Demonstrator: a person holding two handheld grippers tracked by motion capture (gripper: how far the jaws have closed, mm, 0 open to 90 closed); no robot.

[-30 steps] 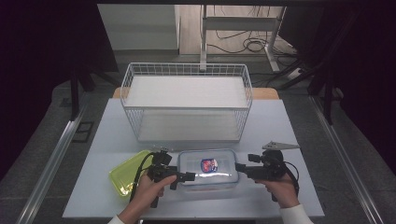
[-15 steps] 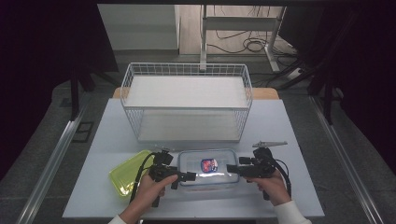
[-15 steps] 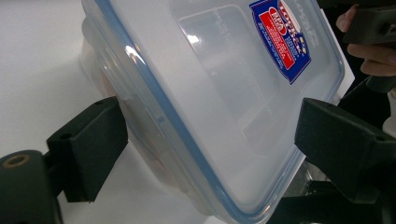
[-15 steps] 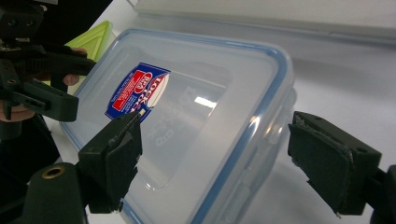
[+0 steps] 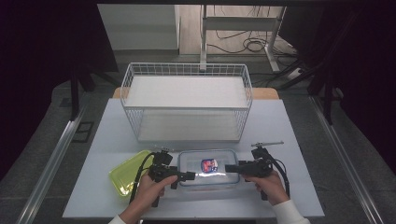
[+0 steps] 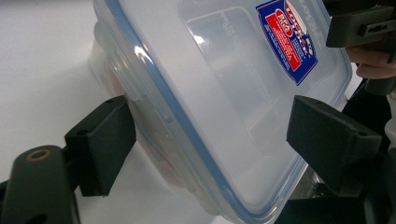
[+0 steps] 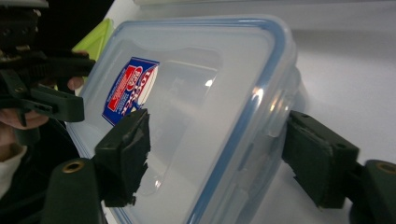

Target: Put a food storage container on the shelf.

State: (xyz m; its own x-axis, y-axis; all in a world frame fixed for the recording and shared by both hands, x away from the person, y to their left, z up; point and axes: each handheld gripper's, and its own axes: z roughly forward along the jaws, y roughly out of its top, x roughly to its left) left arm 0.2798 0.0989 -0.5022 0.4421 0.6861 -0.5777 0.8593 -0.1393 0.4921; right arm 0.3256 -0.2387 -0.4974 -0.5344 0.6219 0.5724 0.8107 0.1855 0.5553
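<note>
Straddling the clear lidded container (image 5: 203, 168) at the table's (image 5: 289, 140) near edge, the left gripper (image 5: 187, 176) and right gripper (image 5: 232, 169) were spread, jaws just narrowing, pads apparently not yet pressing. Clamping each end's latch seemed next.

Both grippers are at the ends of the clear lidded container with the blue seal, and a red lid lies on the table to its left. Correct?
Not quite: the lid beside the clear lidded container is yellow-green, not red, as the high view shows. The left gripper and right gripper do sit at the container's two ends.
</note>
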